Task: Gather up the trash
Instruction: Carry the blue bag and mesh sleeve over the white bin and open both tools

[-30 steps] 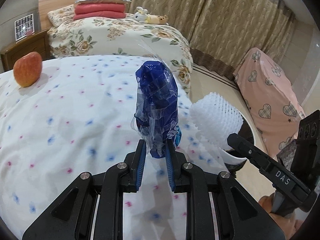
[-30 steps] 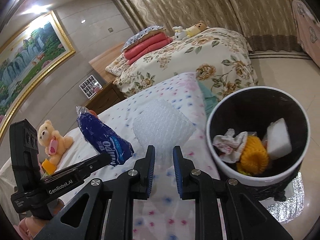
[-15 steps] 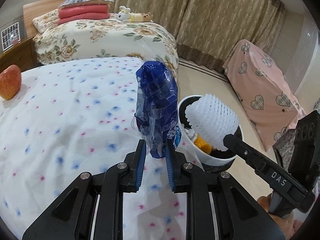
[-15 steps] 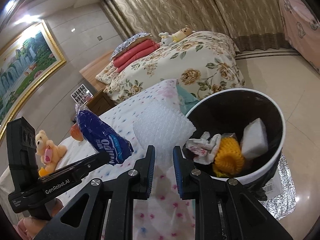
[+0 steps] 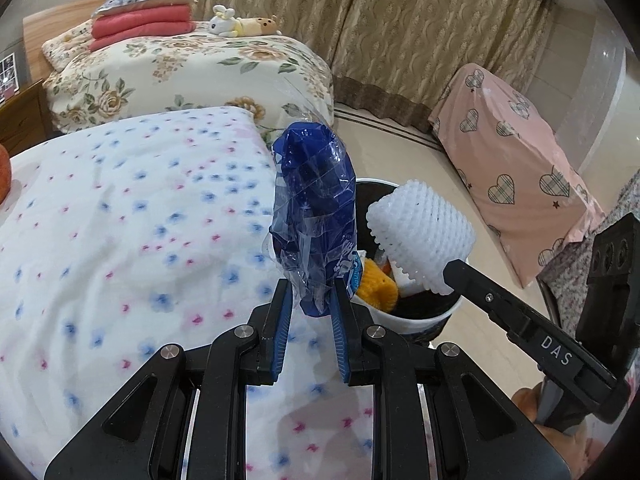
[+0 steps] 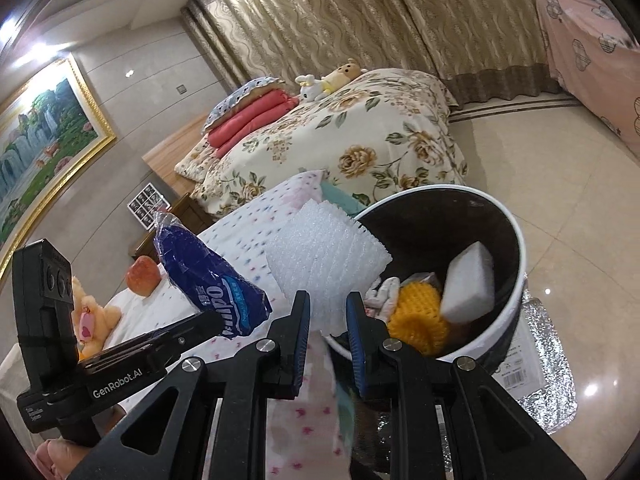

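Observation:
My left gripper is shut on a crumpled blue plastic wrapper, held upright over the bed's edge; the wrapper also shows in the right wrist view. My right gripper is shut on a white foam fruit net, seen in the left wrist view over the bin's rim. The white-rimmed black trash bin stands on the floor beside the bed and holds a yellow foam net, a white sponge and crumpled paper.
The dotted white bedspread lies under and left of both grippers. An apple and a teddy bear sit on it. A floral bed is behind, a pink heart-patterned cover to the right, a foil mat under the bin.
Both grippers have moved right toward the bin with their items. The foam net is now over the bin's near rim and the wrapper is at the bed's edge.

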Demonstrator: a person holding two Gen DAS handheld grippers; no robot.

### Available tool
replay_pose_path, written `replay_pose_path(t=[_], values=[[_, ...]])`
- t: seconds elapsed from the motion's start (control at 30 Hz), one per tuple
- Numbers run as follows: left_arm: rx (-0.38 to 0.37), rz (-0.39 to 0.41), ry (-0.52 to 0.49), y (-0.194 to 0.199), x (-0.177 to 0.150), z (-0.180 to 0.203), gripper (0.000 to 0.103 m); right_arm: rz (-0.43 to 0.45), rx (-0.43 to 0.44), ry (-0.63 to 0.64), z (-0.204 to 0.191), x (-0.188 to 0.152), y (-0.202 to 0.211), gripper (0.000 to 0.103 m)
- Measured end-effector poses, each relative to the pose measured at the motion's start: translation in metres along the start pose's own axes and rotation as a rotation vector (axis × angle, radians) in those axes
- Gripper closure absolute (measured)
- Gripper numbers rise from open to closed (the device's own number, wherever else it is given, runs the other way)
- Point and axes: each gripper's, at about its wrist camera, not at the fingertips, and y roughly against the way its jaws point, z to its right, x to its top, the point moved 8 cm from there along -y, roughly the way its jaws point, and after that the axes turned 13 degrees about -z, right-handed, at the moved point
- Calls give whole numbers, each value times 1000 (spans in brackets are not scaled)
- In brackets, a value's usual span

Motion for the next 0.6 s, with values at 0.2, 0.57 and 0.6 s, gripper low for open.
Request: replay_pose_path(t=[0.2,0.57,0.6], values=[[-7,-10,-20,-7,5,12,85,5,-15,-19,14,2,4,84],[-21,-27,-52,-20,13,33,85,12,-40,-39,34,10,9,84],[-22,-30,-57,-22,13,36,85,12,-41,-41,35,10,9,84]])
